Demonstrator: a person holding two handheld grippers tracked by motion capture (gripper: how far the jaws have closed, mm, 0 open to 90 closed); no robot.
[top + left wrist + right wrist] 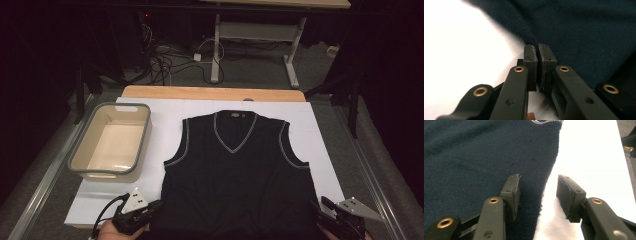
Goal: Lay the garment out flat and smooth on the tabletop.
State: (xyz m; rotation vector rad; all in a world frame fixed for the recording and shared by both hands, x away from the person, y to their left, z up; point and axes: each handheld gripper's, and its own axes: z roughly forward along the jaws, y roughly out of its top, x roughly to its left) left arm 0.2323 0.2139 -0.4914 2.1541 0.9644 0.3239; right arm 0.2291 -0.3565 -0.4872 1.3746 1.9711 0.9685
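Dark navy knitted sleeveless vest with pale trim at its V-neck and armholes (235, 175) is lying flat, front up, on the white sheet (325, 145) covering the table, just right of an empty beige plastic tub with a grey rim (111, 142). At its lower left corner the left gripper (537, 53) is reaching in low from the near edge, jaws pinched together on the hem. The right gripper (537, 187) is hovering at the lower right corner, jaws apart, straddling the vest's side edge.

Hand-held gripper (538, 56) pinched on vest (584, 32) edge
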